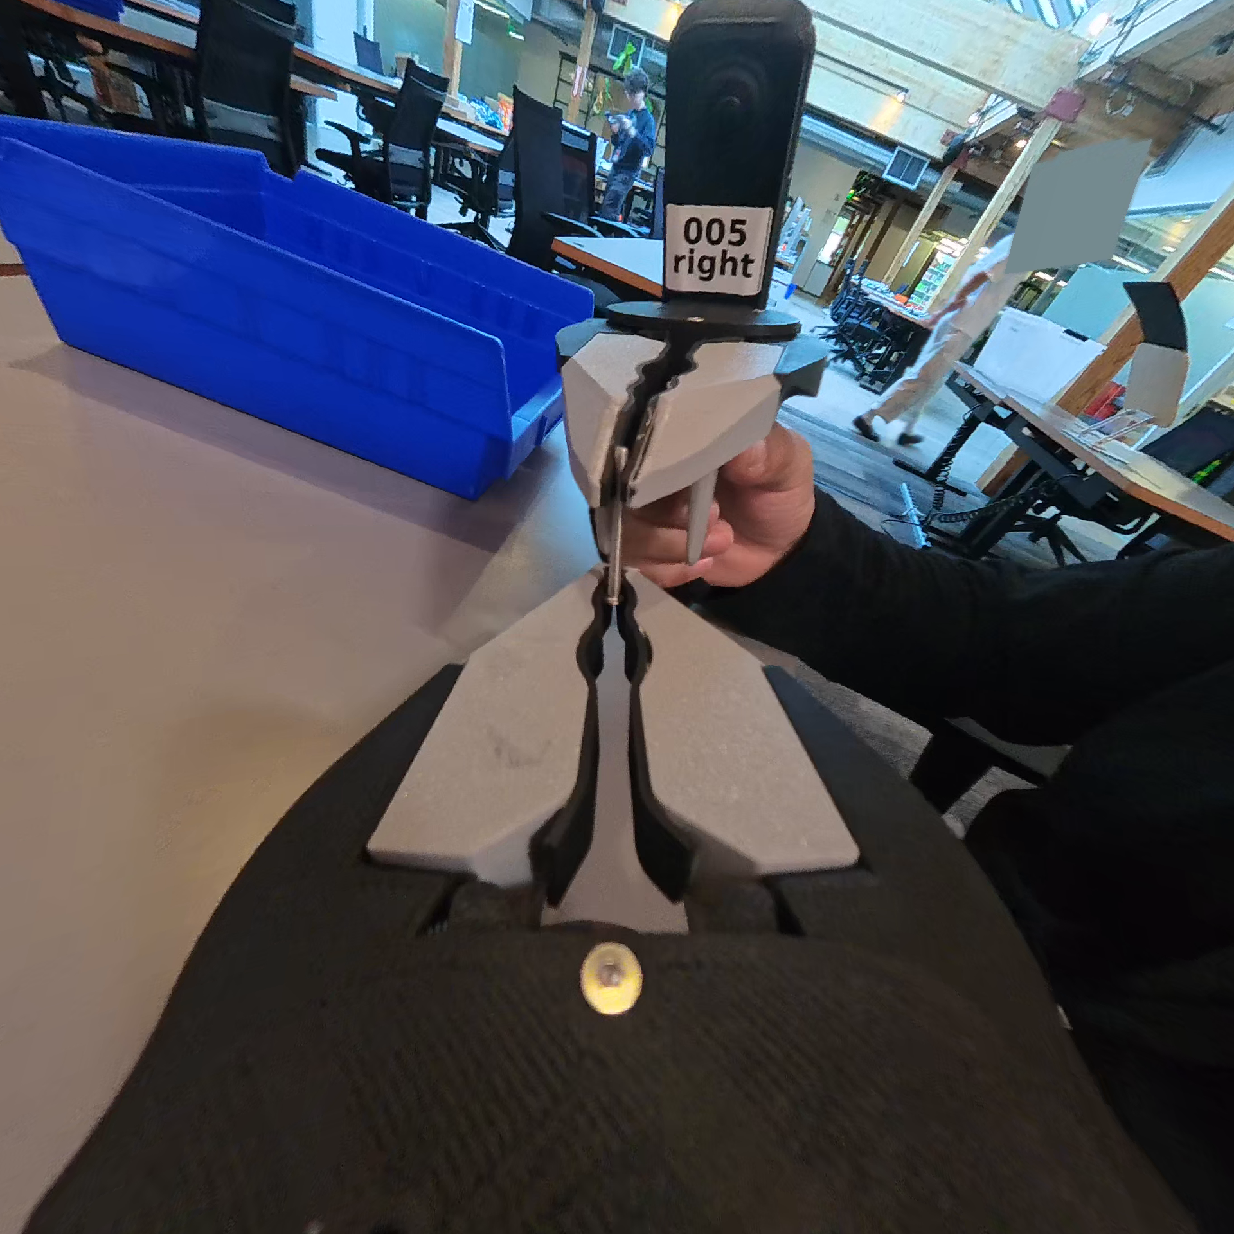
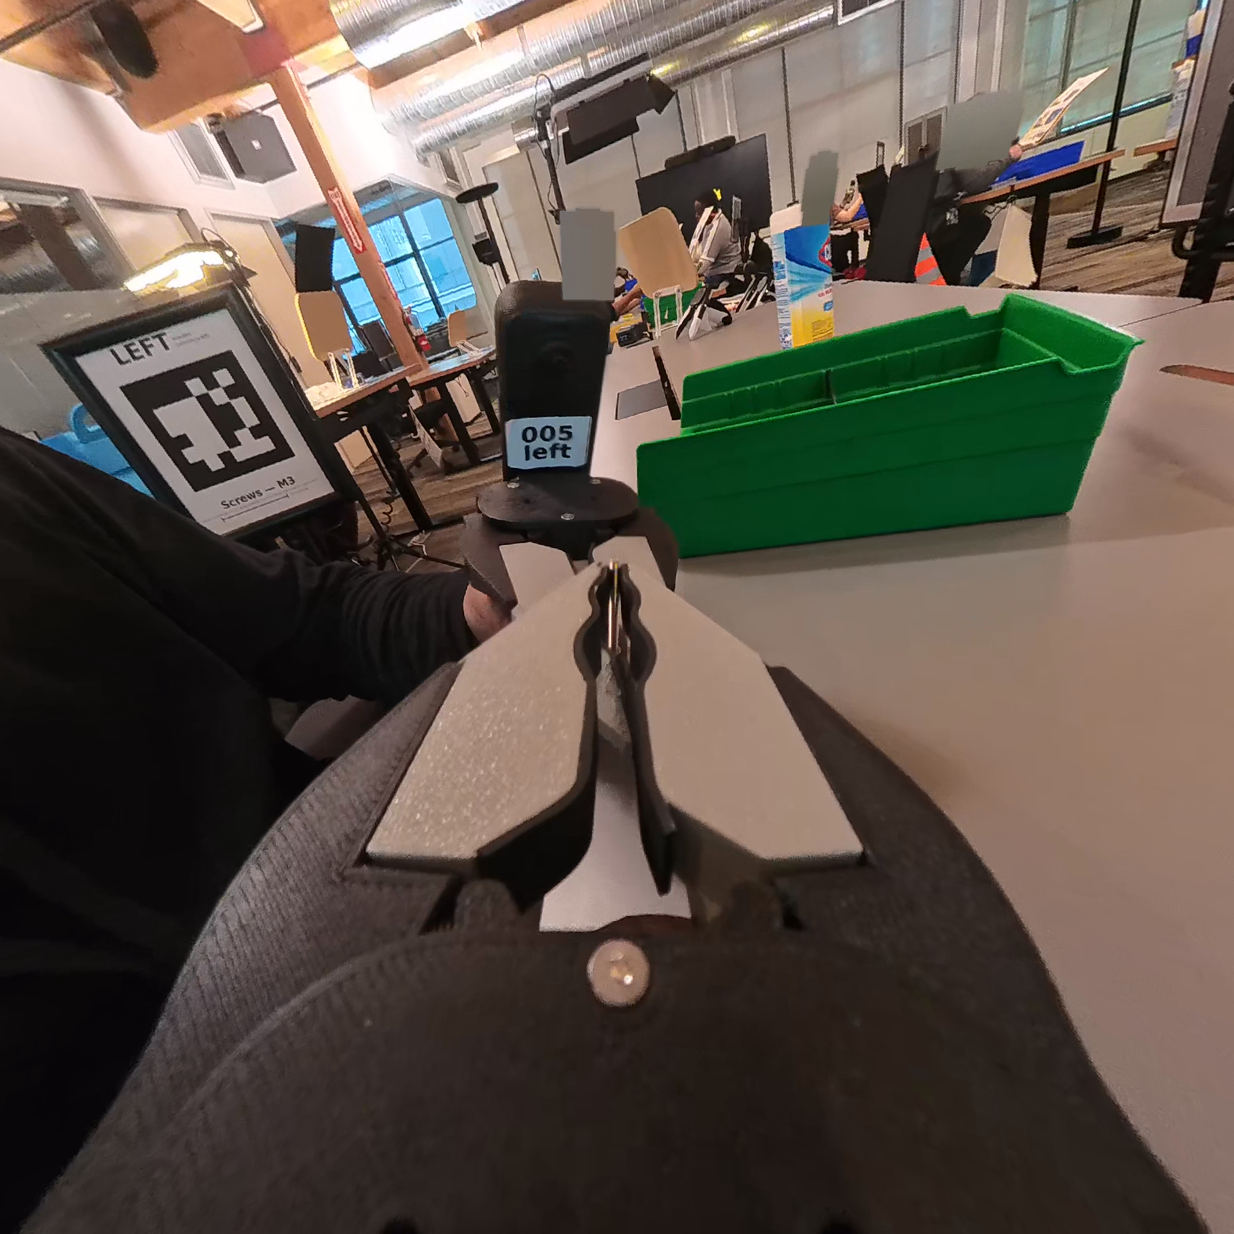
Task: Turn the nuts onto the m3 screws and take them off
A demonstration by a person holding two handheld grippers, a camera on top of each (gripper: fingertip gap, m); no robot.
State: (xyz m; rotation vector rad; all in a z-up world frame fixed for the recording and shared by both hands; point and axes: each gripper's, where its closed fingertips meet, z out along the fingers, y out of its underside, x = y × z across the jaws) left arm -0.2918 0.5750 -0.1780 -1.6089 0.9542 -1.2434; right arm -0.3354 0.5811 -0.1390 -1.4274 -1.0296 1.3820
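My left gripper (image 1: pixel 613 596) fills the foreground of the left wrist view, held above the grey table (image 1: pixel 167 634). Its tips are shut on a small silver nut (image 1: pixel 613 602) at the near end of a long thin M3 screw (image 1: pixel 619 527). My right gripper (image 1: pixel 621 507) faces it from above, held by a hand (image 1: pixel 741 521), and is shut on the screw's other end. In the right wrist view the right gripper (image 2: pixel 613 587) pinches the screw (image 2: pixel 611 618) between its tips. The left gripper (image 2: pixel 594 561) sits just beyond, mostly hidden. The nut is hidden there.
A blue bin (image 1: pixel 267 320) stands on the table beyond the left gripper. A green bin (image 2: pixel 868 454) stands beyond the right gripper, with a wipes canister (image 2: pixel 801 287) behind it. A framed marker sign (image 2: pixel 200 414) stands off the table edge. People and office chairs are in the background. Some 5 centimeters of space lies between my two pairs of fingers.
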